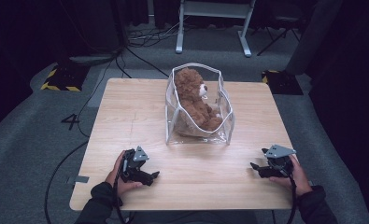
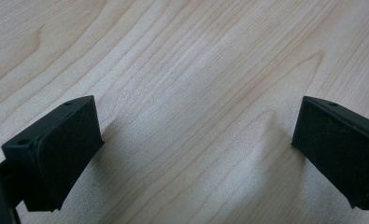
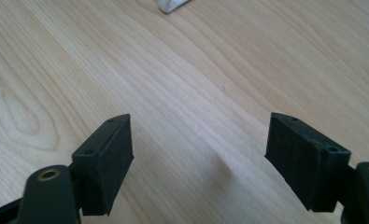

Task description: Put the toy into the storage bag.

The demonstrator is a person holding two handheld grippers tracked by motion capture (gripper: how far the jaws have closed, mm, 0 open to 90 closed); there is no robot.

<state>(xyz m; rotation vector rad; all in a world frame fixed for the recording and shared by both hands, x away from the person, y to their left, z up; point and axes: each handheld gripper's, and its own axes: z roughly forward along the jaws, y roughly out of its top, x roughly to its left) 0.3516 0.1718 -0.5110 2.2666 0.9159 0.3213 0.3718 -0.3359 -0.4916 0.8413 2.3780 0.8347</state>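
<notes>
Both tools, left tool [image 1: 150, 176] and right tool [image 1: 256, 166], are seen spread wide with nothing between the jaws, low over the bare near part of the surface [image 1: 126, 116]. Well beyond them, mid-surface toward the far edge, a brown teddy bear [image 1: 195, 103] sits in an open clear plastic bag [image 1: 225, 122]. Both are judged light and soft, the film slippery and floppy, best pinched at the stiffer white-trimmed rim; no readable writing is seen.

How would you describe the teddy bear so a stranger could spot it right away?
Look at the light wooden table, toward its far edge. A clear plastic bag with white trim stands open there. The brown teddy bear sits inside it, the one furry thing on the table.
</notes>
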